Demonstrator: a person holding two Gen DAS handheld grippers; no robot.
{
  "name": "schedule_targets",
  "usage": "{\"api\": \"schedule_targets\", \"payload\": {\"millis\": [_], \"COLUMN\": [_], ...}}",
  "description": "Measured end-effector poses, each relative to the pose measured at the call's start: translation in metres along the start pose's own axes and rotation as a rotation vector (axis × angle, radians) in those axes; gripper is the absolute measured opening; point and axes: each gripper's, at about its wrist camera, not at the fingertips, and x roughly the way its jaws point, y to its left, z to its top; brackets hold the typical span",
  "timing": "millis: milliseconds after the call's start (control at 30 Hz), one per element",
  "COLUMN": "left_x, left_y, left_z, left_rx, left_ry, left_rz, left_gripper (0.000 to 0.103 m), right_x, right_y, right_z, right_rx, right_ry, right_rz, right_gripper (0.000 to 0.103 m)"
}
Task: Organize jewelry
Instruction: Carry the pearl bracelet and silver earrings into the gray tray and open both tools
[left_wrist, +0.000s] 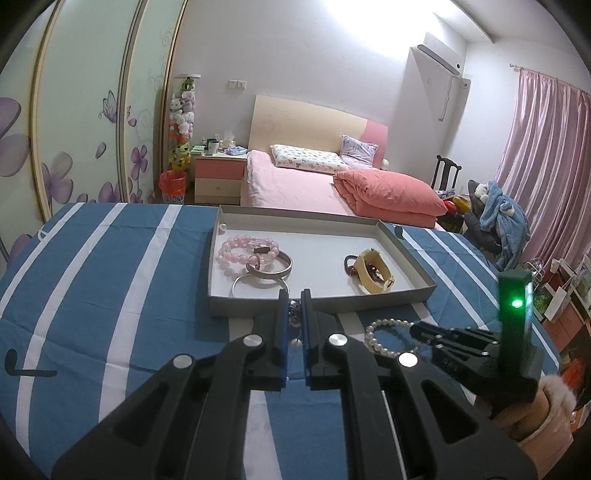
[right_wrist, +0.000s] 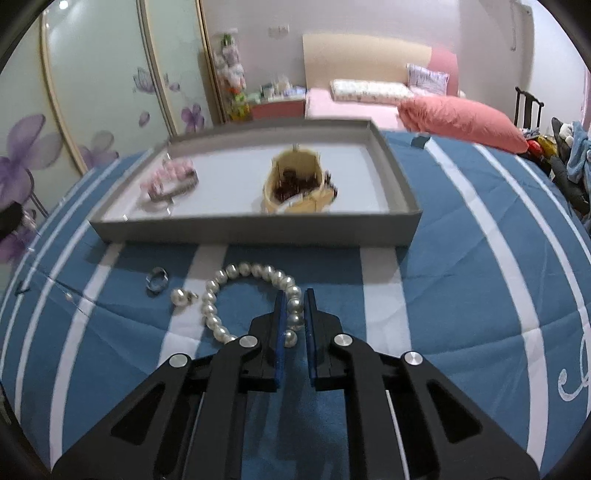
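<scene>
My left gripper (left_wrist: 294, 295) is shut on a thin chain with dark beads (left_wrist: 294, 309), held just in front of the grey tray (left_wrist: 325, 305); a tiny pearl hangs below it. My right gripper (right_wrist: 295, 295) is shut on the white pearl bracelet (right_wrist: 236, 269), which lies on the striped cloth; both appear at the right of the left wrist view, right gripper (left_wrist: 419, 329) and bracelet (left_wrist: 384, 325). A silver ring (right_wrist: 157, 281) and a pearl earring (right_wrist: 179, 296) lie loose left of the bracelet. The tray (right_wrist: 258, 233) holds pink bead bracelets (left_wrist: 236, 251), silver bangles (left_wrist: 269, 271) and a cream band (left_wrist: 373, 275).
The blue and white striped cloth (left_wrist: 110, 277) covers the table. Behind the table stand a pink bed (left_wrist: 295, 181), a bedside cabinet (left_wrist: 219, 177) and flowered wardrobe doors (left_wrist: 92, 129). A chair heaped with clothes (left_wrist: 498, 221) is at the right.
</scene>
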Motion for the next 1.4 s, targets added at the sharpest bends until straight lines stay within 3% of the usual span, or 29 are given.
{"api": "schedule_targets", "payload": {"millis": [233, 533, 1400], "left_x": [0.0, -0.003, -0.017], "left_y": [0.001, -0.002, -0.01], "left_z": [0.0, 0.003, 0.018], "left_rx": [0.002, -0.003, 0.007], "left_ry": [0.0, -0.015, -0.086], "left_rz": [0.0, -0.003, -0.003], "left_gripper": [0.007, 0.007, 0.007], "right_x": [-0.042, -0.08, -0.124], "right_y": [0.002, 0.001, -0.002], "right_z": [0.009, 0.021, 0.032], "right_rx": [0.006, 0.023, 0.023], "right_ry": [-0.187, -0.342, -0.552], "right_rz": [0.044, 0.068, 0.094], "right_gripper": [0.01, 0.01, 0.01]}}
